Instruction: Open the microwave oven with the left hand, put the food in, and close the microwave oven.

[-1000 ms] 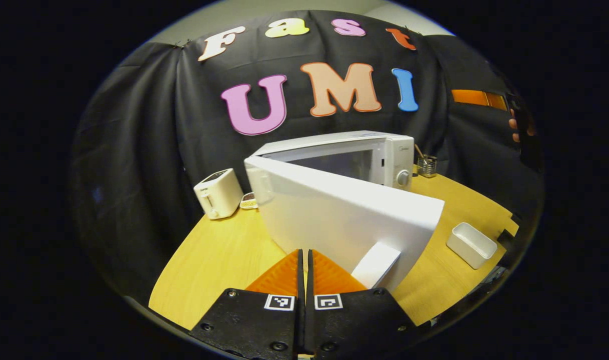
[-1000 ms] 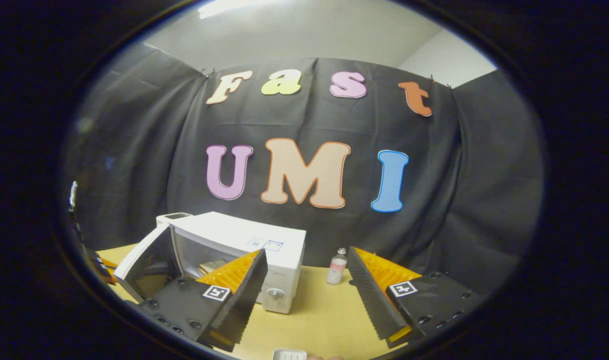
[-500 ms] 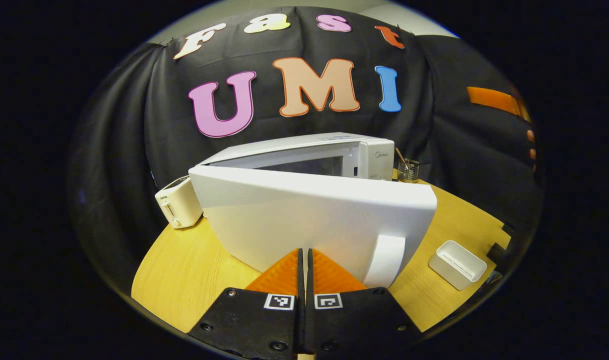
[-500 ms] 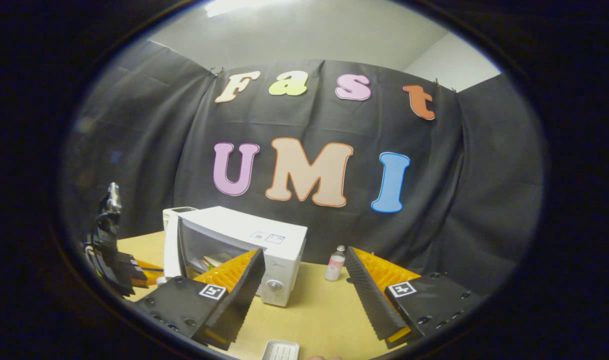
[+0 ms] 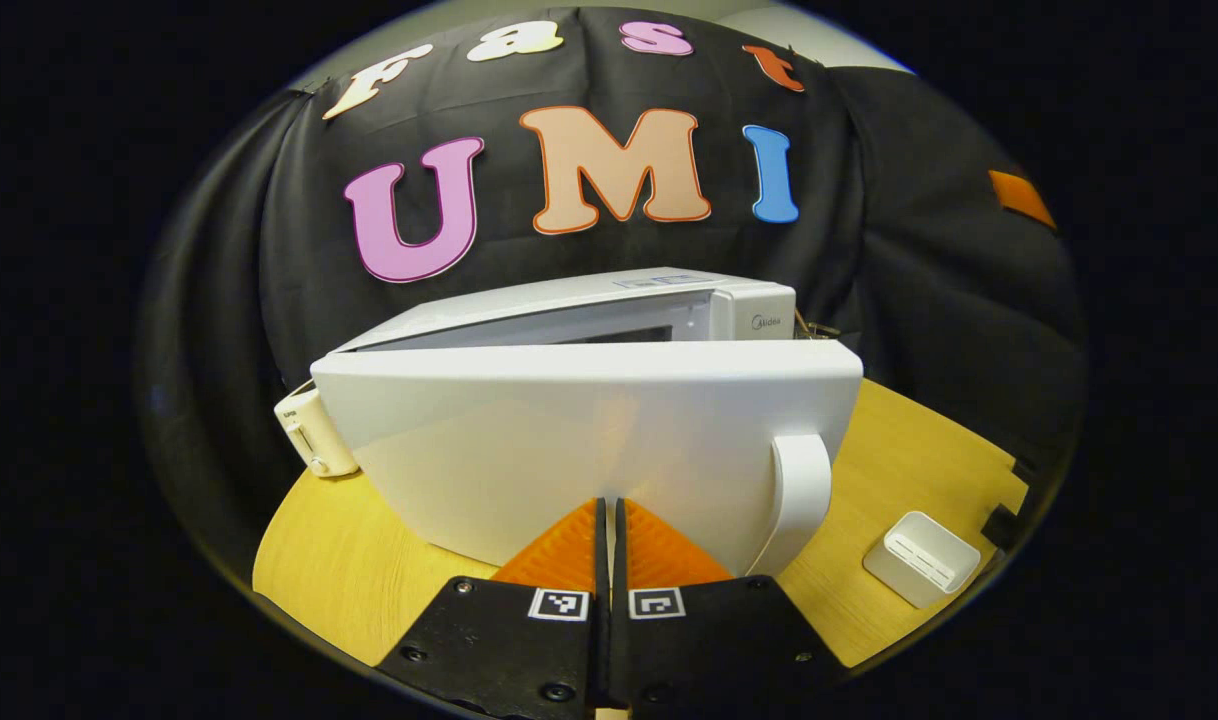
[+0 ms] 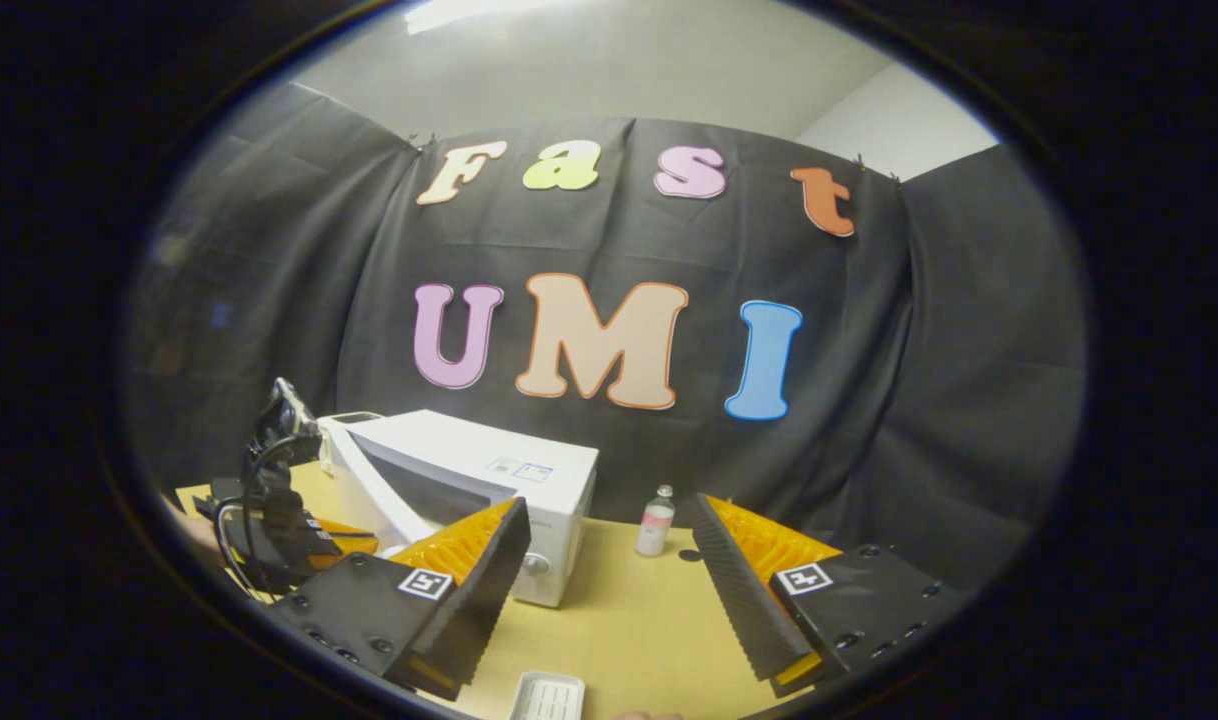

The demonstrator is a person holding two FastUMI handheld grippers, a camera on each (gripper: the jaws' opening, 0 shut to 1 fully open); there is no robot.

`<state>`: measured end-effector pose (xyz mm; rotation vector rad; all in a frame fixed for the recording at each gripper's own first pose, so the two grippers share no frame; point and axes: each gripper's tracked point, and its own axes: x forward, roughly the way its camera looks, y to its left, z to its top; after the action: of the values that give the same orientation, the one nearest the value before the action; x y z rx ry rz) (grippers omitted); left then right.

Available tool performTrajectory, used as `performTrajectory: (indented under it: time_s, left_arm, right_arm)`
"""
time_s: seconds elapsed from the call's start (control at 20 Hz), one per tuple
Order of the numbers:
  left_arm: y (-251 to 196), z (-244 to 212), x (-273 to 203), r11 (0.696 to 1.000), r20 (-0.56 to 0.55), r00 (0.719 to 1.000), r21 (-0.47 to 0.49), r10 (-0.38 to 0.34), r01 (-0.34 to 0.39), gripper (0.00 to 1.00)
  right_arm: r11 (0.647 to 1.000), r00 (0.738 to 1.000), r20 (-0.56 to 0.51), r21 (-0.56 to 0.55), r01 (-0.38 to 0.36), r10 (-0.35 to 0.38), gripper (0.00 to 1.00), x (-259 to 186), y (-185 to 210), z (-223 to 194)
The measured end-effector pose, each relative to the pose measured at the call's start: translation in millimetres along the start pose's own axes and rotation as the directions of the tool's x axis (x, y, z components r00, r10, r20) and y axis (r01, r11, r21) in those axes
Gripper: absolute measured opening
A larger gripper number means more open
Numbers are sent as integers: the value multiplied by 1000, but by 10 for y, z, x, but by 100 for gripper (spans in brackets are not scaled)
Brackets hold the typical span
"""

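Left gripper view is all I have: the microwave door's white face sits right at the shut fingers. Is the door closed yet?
Observer: Not yet. In the right gripper view the door stands ajar, angled out from the microwave.
Operator: Is the right gripper carrying anything?
Observer: No. The right gripper is open, with nothing in it.
Operator: Anything beside the oven's knob side?
Observer: A small bottle stands on the table there.
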<state>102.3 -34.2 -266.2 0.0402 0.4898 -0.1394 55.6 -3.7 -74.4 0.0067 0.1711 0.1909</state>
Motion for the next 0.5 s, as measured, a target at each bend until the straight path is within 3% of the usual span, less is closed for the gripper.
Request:
performTrajectory:
  time_s: [0.2,0.5]
  left_arm:
    - [-5,45,202,1000,-9,1000,-5,-7,7,1]
    - [32,148,480,996,-19,1000,-91,1,-3,0]
  right_arm:
    - [999,1000,-11,30,15,-15,96,-11,-82,-3]
    - [999,1000,-28,40,10,-8,96,-20,-73,-65]
